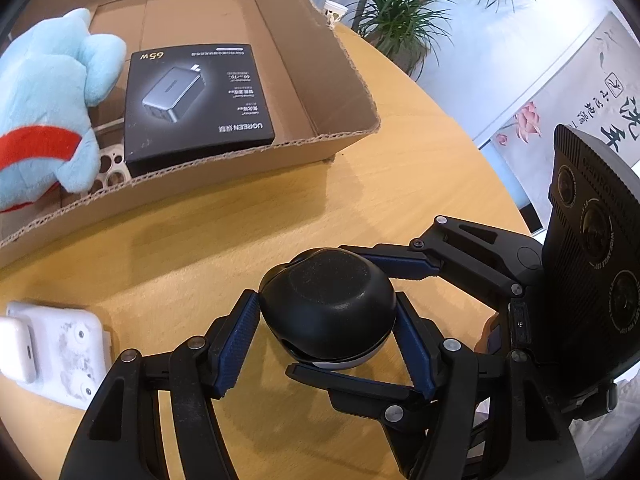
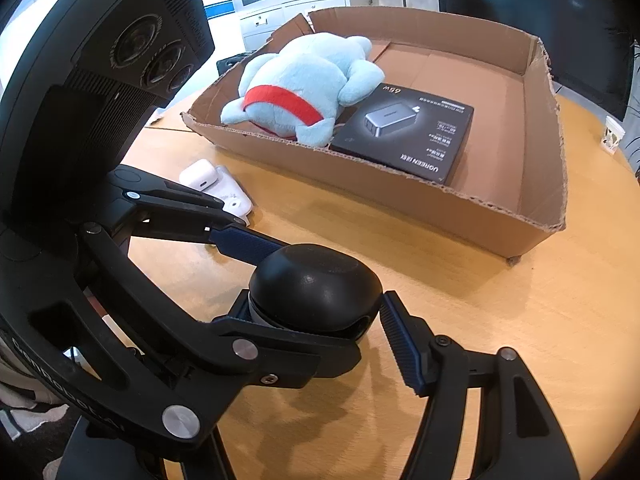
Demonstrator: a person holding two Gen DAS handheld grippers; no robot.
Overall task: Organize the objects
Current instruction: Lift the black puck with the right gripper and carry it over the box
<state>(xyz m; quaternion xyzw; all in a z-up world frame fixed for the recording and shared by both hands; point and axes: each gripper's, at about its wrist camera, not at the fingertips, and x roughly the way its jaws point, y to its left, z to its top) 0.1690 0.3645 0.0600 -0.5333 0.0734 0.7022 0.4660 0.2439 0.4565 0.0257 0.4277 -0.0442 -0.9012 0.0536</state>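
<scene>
A black dome-shaped device [image 1: 328,300] [image 2: 316,280] with a pale base is low at the wooden table [image 1: 360,200], gripped from two sides. My left gripper [image 1: 326,302] has its blue pads pressed on the device's left and right flanks. My right gripper [image 2: 312,300] is closed on it crosswise; its right pad [image 2: 400,344] touches the dome and its other finger is mostly hidden under the left gripper's arm. The cardboard box [image 1: 332,92] [image 2: 400,196] beyond holds a light blue plush toy [image 1: 44,108] [image 2: 304,80] and a black charger package [image 1: 196,100] [image 2: 408,132].
A small white case [image 1: 16,348] [image 2: 200,176] rests on a white plate [image 1: 68,340] to the left on the table. A perforated white piece [image 1: 112,164] lies in the box by the plush. A paper cup [image 1: 335,10] [image 2: 612,136] stands near the table's far edge, with plants behind.
</scene>
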